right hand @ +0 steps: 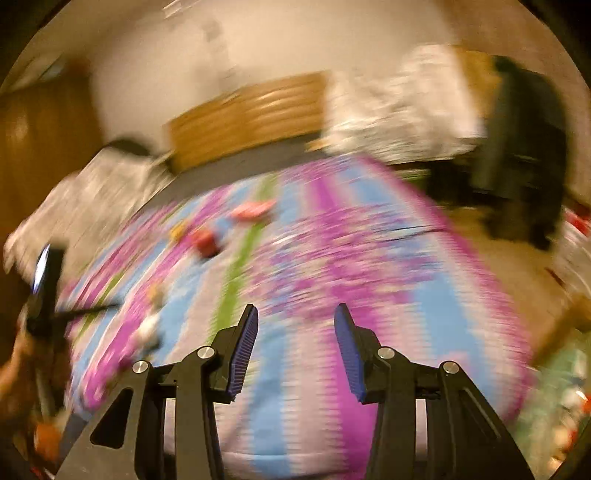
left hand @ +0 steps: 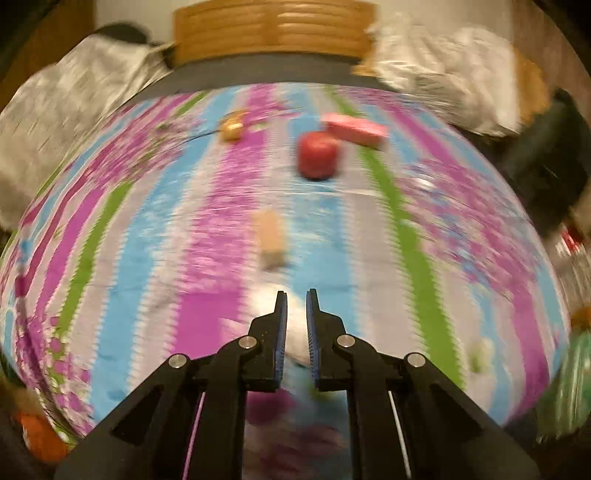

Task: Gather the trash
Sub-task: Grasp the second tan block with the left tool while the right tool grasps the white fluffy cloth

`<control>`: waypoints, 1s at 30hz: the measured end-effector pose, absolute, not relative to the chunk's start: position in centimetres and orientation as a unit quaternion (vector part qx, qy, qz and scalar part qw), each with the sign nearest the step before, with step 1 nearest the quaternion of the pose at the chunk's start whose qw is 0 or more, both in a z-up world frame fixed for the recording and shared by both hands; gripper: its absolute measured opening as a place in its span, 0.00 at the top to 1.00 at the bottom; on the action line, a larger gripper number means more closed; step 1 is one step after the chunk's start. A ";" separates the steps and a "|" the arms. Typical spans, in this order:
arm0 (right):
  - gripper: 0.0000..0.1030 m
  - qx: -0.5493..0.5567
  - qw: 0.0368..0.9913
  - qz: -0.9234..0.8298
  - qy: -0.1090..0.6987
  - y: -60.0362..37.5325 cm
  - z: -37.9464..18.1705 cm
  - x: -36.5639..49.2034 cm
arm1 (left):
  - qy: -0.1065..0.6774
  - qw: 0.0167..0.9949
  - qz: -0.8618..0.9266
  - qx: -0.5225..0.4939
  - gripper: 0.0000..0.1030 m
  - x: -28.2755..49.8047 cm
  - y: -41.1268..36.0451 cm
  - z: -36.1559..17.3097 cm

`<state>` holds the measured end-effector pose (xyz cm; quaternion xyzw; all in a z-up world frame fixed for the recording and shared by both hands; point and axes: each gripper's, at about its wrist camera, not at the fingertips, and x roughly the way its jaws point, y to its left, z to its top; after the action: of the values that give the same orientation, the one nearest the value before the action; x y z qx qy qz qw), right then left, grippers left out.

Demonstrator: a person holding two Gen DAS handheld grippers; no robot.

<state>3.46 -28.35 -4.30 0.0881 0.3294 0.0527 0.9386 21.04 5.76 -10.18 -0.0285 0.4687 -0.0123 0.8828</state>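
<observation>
Everything is smeared by motion. On the striped tablecloth (left hand: 207,229) lie a red round thing (left hand: 317,155), a pink box (left hand: 356,129), a small golden piece (left hand: 232,127), a tan scrap (left hand: 271,236) and a white crumpled wad (left hand: 295,339). My left gripper (left hand: 296,295) is shut, its tips right over the wad, which shows behind and between the fingers. I cannot tell whether it is pinched. My right gripper (right hand: 295,310) hangs open over bare cloth (right hand: 369,258), with nothing between its fingers. The red thing (right hand: 205,240) and pink box (right hand: 253,210) lie far to its left.
A wooden chair back (left hand: 273,33) stands behind the table's far edge. Pale crumpled cloth or plastic lies at the left (left hand: 74,103) and right (left hand: 443,66). A black shape (left hand: 546,155) and something green (left hand: 569,387) sit beyond the right edge.
</observation>
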 end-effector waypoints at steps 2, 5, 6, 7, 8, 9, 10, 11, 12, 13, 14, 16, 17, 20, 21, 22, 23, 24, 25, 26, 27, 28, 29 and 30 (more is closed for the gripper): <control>0.56 0.047 0.930 0.110 0.348 -22.8 -5.7 5.2 | 0.472 0.880 -0.006 -0.049 0.88 23.2 8.3 -10.0; 0.54 -0.010 0.914 0.176 0.365 -15.6 -7.9 6.5 | 0.484 0.872 -0.014 -0.063 0.76 26.6 10.2 -10.1; 0.48 -0.030 0.909 0.194 0.367 -13.2 -8.7 6.9 | 0.492 0.868 -0.020 -0.058 0.74 28.0 10.3 -10.4; 0.41 -0.042 0.906 0.204 0.368 -11.8 -9.4 7.0 | 0.499 0.865 -0.024 -0.053 0.70 28.7 10.2 -10.8; 0.39 -0.053 0.904 0.214 0.366 -10.3 -9.8 7.5 | 0.508 0.859 -0.037 -0.051 0.64 29.7 10.1 -11.2; 0.37 -0.062 0.902 0.224 0.364 -8.9 -10.3 8.1 | 0.513 0.855 -0.052 -0.055 0.60 30.4 9.7 -11.6; 0.37 -0.074 0.900 0.235 0.361 -7.2 -10.8 9.0 | 0.517 0.851 -0.062 -0.061 0.52 30.7 9.7 -11.9; 0.36 -0.083 0.899 0.239 0.359 -6.4 -11.2 9.4 | 0.521 0.848 -0.068 -0.066 0.47 30.9 9.6 -12.2; 0.36 -0.093 0.897 0.242 0.357 -5.2 -11.6 10.2 | 0.525 0.845 -0.075 -0.069 0.46 31.4 9.4 -12.5; 0.36 -0.098 0.896 0.245 0.358 -4.3 -11.9 11.1 | 0.530 0.841 -0.085 -0.066 0.46 31.8 9.0 -13.0; 0.36 -0.098 0.894 0.247 0.360 -3.8 -12.4 12.0 | 0.535 0.838 -0.087 -0.056 0.45 32.3 8.6 -13.5; 0.36 -0.098 0.891 0.247 0.369 -2.6 -13.3 13.9 | 0.543 0.834 -0.081 -0.044 0.44 33.1 8.3 -14.8; 0.36 -0.097 0.889 0.249 0.372 -2.3 -13.6 14.3 | 0.549 0.830 -0.083 -0.046 0.44 33.5 8.2 -15.2; 0.36 -0.098 0.885 0.252 0.378 -1.2 -14.1 15.7 | 0.569 0.816 -0.088 -0.046 0.44 34.5 8.0 -16.7; 0.36 -0.097 0.885 0.251 0.380 -1.1 -14.3 15.9 | 0.572 0.814 -0.088 -0.043 0.44 34.7 7.9 -17.0; 0.38 -0.095 0.884 0.252 0.383 -1.0 -14.5 16.2 | 0.577 0.811 -0.085 -0.039 0.44 34.9 7.8 -17.5; 0.42 -0.093 0.880 0.253 0.391 -0.8 -14.9 16.6 | 0.581 0.809 -0.084 -0.040 0.44 35.0 7.9 -17.7; 0.54 -0.092 0.874 0.255 0.402 -0.6 -15.4 17.0 | 0.587 0.804 -0.083 -0.044 0.44 35.0 7.9 -18.1; 0.63 -0.091 0.868 0.258 0.415 -0.5 -16.0 17.6 | 0.588 0.803 -0.081 -0.050 0.45 35.0 8.1 -18.4; 0.65 -0.081 0.865 0.266 0.418 -0.6 -16.2 17.6 | 0.586 0.805 -0.080 -0.051 0.49 34.9 8.1 -18.4; 0.68 -0.077 0.866 0.267 0.416 -0.8 -16.2 17.4 | 0.583 0.808 -0.076 -0.046 0.53 34.8 8.2 -18.4; 0.69 -0.077 0.866 0.268 0.416 -0.9 -16.1 17.0 | 0.580 0.810 -0.078 -0.042 0.65 34.5 8.3 -18.4; 0.70 -0.076 0.865 0.269 0.416 -1.2 -16.0 16.6 | 0.578 0.810 -0.087 -0.050 0.72 34.3 8.5 -18.3; 0.71 -0.074 0.865 0.270 0.416 -1.6 -15.7 16.1 | 0.573 0.813 -0.086 -0.052 0.73 34.0 8.8 -17.9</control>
<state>16.13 -1.57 -15.74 -0.0744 0.4156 0.2701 0.8653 34.00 8.81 -17.92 -0.0525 0.5729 -0.0863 0.8134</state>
